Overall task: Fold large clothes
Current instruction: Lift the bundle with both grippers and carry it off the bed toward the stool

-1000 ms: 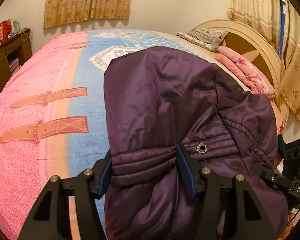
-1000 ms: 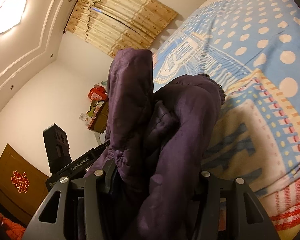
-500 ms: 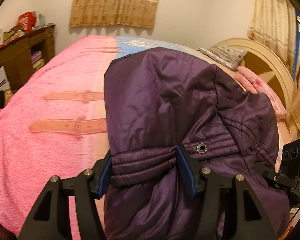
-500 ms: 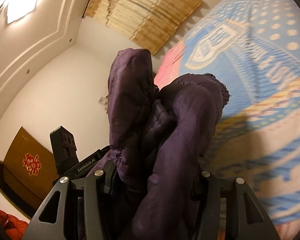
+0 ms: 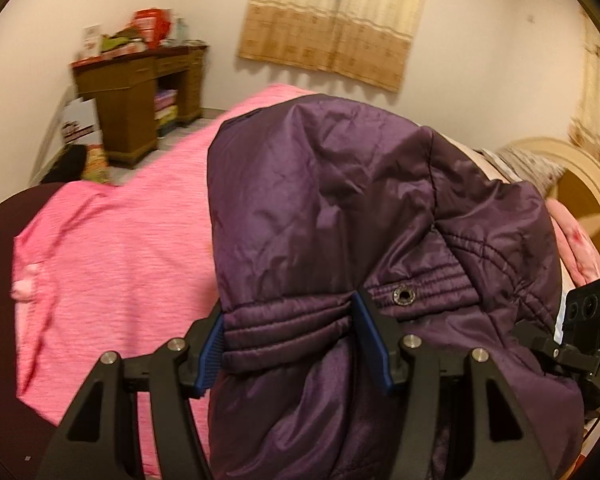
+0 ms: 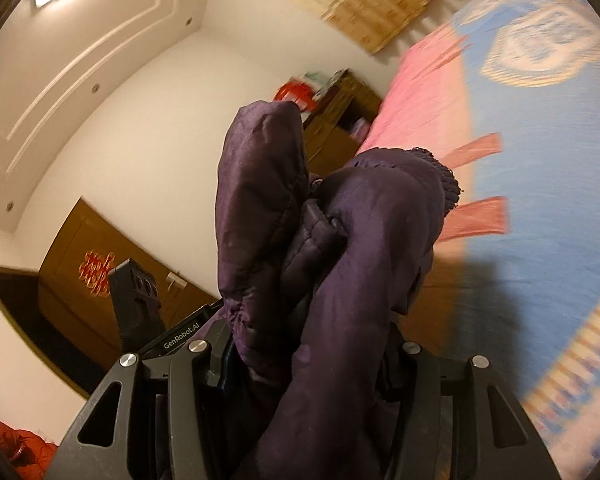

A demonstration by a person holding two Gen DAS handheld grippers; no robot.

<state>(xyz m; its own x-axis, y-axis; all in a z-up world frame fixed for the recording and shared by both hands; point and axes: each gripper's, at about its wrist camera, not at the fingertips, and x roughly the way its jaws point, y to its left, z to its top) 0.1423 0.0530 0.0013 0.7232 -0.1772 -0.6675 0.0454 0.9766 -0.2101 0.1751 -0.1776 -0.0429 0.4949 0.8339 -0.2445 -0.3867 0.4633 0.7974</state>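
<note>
Blue-padded fingers point(image 5: 367, 344) of left gripper point(image 5: 290, 340): clamped on stitched hem band of purple padded jacket point(image 5: 340, 208), beside a metal snap point(image 5: 403, 294). Right gripper point(image 6: 304, 354): fingers pinched on bunched jacket folds. Jacket held up over bed with pink-and-blue bedspread point(image 5: 112, 256). Wooden cabinet point(image 5: 140, 92), beige curtain point(image 5: 332, 20), cream headboard point(image 5: 580, 168) beyond.

The left wrist camera is looking forward, close over the purple jacket point(image 5: 340, 216), toward the desk point(image 5: 140, 92). The right wrist camera is tilting upward past it; both are sharing the bed point(image 6: 540, 200).
</note>
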